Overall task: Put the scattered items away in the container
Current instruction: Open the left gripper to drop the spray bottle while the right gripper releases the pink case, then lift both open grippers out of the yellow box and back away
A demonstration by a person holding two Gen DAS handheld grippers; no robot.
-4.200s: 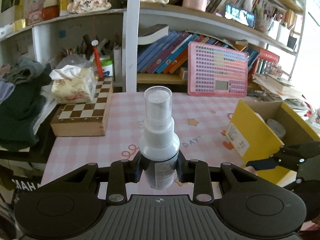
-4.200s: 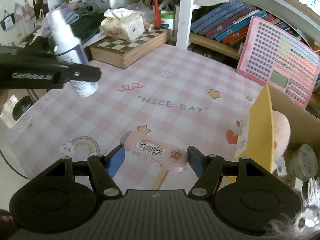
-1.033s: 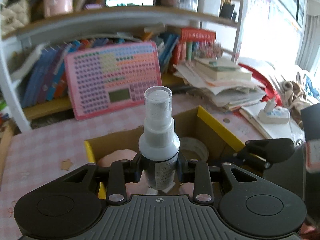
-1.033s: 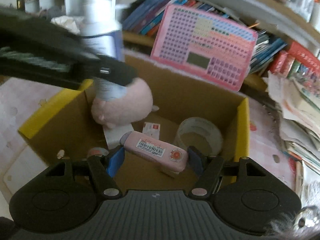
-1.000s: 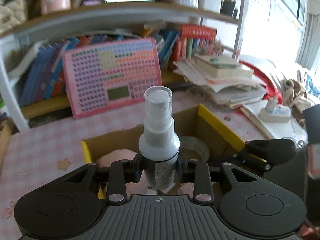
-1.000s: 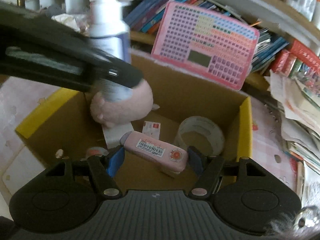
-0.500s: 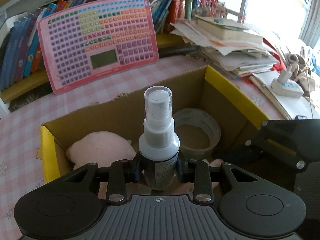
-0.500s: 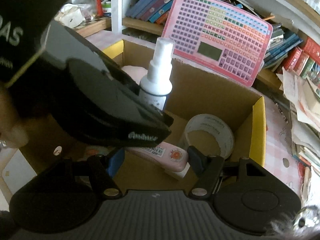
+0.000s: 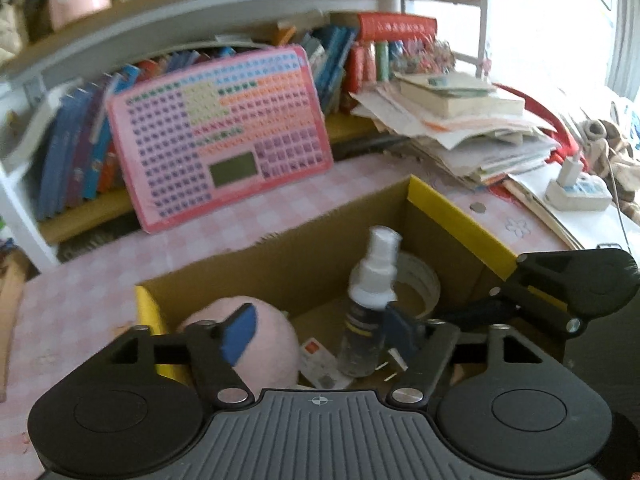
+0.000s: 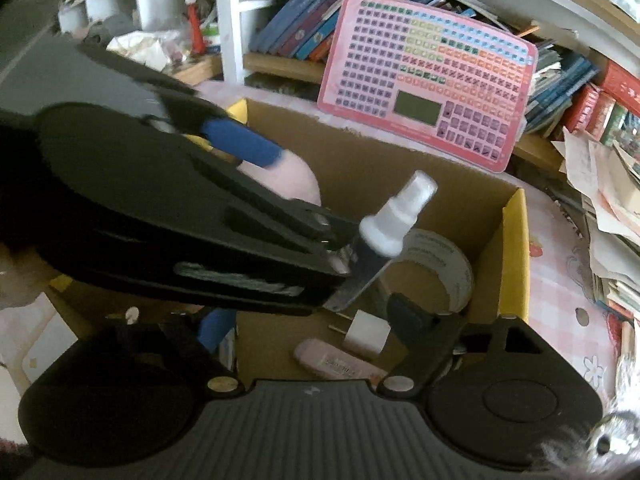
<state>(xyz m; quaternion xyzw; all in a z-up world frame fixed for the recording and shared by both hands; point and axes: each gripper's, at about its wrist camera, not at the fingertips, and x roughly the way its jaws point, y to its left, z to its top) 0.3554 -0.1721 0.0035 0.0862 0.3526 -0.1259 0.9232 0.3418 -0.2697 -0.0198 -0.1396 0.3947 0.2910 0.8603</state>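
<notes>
The cardboard box with yellow flaps [image 9: 452, 216] [image 10: 514, 248] stands on the pink checked table. My left gripper [image 9: 320, 332] is open above it. The spray bottle [image 9: 370, 304] [image 10: 384, 236] is free of the fingers and tilts inside the box, blurred. My right gripper [image 10: 316, 320] is open too. The pink case [image 10: 336, 364] lies on the box floor below it. A pink plush [image 9: 256, 344], a tape roll [image 9: 416, 284] [image 10: 440, 268], a white plug [image 10: 366, 332] and a small card [image 9: 320, 364] lie in the box.
A pink keyboard toy [image 9: 216, 136] [image 10: 432, 92] leans on the bookshelf behind the box. A stack of papers and books [image 9: 460, 120] lies right of it. A power strip [image 9: 576, 192] sits at the far right. The left gripper's body [image 10: 160, 232] crosses the right wrist view.
Both grippers have opened. The spray bottle has left my left gripper and dropped into the box. The pink case has left my right gripper and lies on the box floor.
</notes>
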